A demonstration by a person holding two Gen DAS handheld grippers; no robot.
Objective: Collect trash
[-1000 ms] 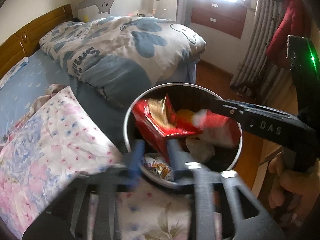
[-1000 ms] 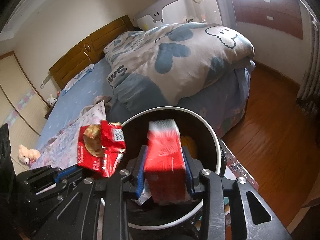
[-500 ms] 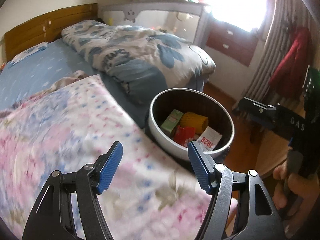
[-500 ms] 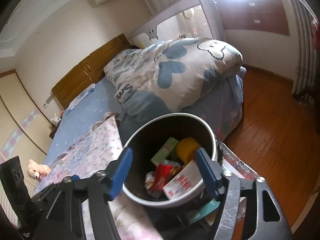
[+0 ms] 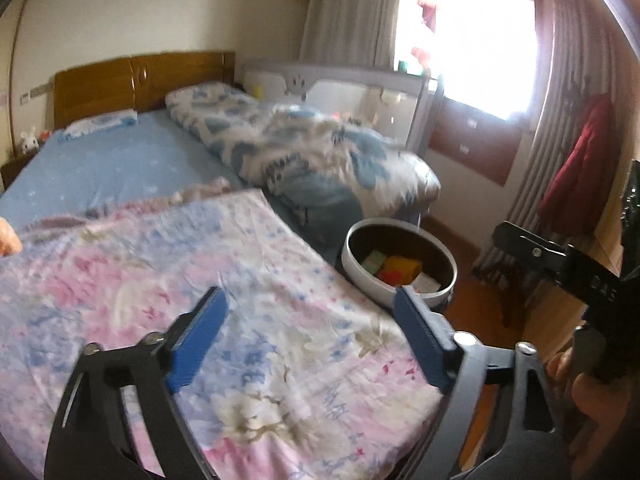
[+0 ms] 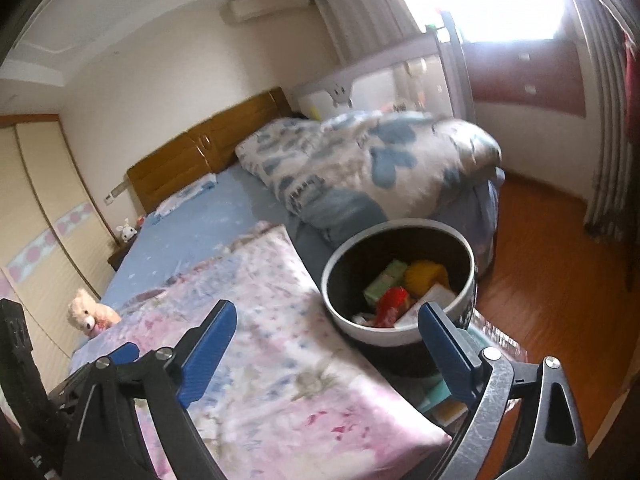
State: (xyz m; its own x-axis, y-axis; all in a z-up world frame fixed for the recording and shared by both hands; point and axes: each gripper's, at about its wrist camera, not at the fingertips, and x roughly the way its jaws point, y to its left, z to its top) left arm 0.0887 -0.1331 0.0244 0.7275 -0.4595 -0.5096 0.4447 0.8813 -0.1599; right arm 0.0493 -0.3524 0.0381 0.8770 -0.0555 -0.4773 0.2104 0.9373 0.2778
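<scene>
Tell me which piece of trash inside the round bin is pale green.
The pale green box, lying at the left of the bin; beside it are a yellow piece and a red wrapper.

Floral sheet (image 5: 256, 312) lies bare; trash bin (image 6: 400, 332) stands beside the bed edge.

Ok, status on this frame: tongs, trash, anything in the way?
Left tongs and right tongs both opening, nothing between them. Wrappers and cartons inside round white-rimmed bin beside the bed. Floral pink quilt below tongs, nothing blocking.

Both wrist views look down across the floral quilt (image 5: 240, 280); both share the bin (image 6: 340, 280).
</scene>
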